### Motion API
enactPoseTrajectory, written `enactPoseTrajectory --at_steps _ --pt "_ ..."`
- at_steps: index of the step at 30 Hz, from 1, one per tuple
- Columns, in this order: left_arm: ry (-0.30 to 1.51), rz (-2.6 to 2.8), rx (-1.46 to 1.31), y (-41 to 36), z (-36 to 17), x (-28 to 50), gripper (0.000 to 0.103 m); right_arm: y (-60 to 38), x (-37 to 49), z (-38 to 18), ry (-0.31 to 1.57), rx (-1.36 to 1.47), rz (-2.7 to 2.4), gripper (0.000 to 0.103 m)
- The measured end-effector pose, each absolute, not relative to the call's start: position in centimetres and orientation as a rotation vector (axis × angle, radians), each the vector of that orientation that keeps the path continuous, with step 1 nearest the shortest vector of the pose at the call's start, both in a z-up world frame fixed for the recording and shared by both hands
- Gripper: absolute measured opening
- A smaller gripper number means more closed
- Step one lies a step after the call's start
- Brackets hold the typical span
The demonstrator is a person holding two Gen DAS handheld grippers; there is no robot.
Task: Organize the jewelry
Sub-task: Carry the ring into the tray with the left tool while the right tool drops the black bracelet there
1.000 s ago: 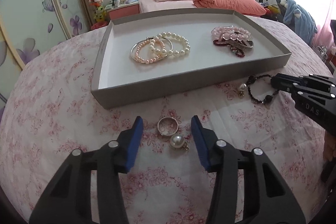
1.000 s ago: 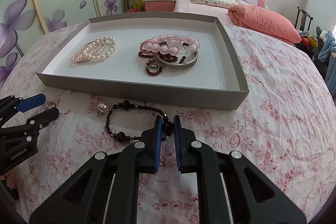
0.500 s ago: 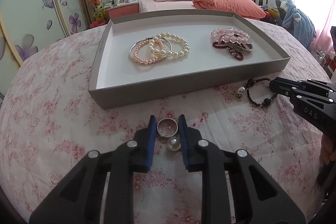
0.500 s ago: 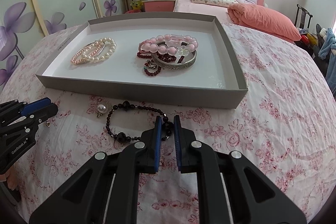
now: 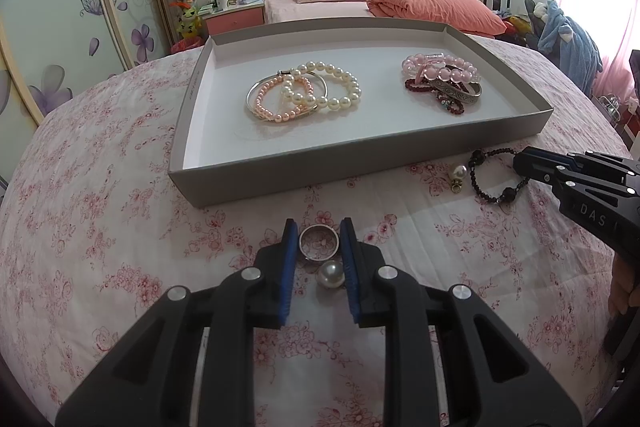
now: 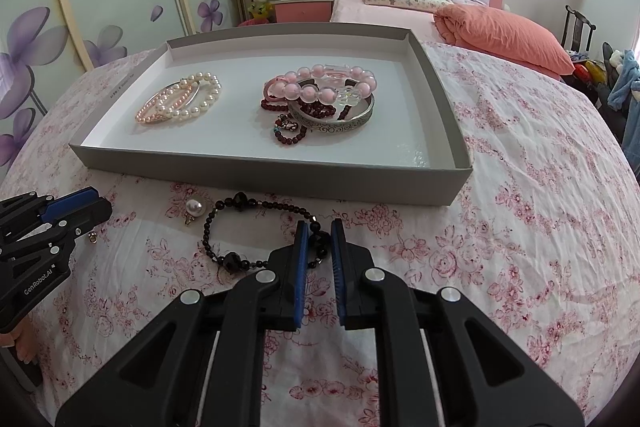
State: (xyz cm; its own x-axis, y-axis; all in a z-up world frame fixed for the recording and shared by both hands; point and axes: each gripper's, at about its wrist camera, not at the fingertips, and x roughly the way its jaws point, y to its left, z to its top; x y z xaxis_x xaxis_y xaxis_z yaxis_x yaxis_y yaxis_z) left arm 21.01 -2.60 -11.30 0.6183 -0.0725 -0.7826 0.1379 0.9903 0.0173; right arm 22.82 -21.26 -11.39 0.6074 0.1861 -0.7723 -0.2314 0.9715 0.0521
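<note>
The silver ring lies flat on the floral-clothed desk just before the near wall of the grey tray, its hoop bracketed by the left gripper, whose jaws have just been closing and now press its two sides; a loose pearl sits right behind it, between the fingers. Towards the desk's right side, the black bead bracelet lies as an open loop, its right end pinched in the closed jaws of the right gripper. A pearl earring rests beside it. Both pieces sit before the tray, so its near wall must be cleared; pearl bracelets and pink beads already lie inside.
</note>
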Motion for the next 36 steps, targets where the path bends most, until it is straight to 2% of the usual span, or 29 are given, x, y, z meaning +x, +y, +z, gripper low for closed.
enactPoseTrajectory --at_steps 8,15,24,36 --pt "0.866 -0.132 0.016 -1.6 -10.6 20.9 0.022 -21.2 22.2 -9.7 0.808 -0.018 0.273 0.012" --pt "0.742 -0.138 -0.072 -0.3 -7.1 20.0 0.022 -20.6 20.7 -5.7 0.660 0.035 0.346 0.012" --pt "0.650 -0.128 -0.147 1.1 -3.9 18.7 0.022 -20.9 19.1 -2.9 0.566 0.091 0.369 0.012" --pt "0.530 -0.030 -0.072 0.6 -1.7 16.6 0.022 -21.4 16.7 -0.2 0.423 0.090 0.319 0.012"
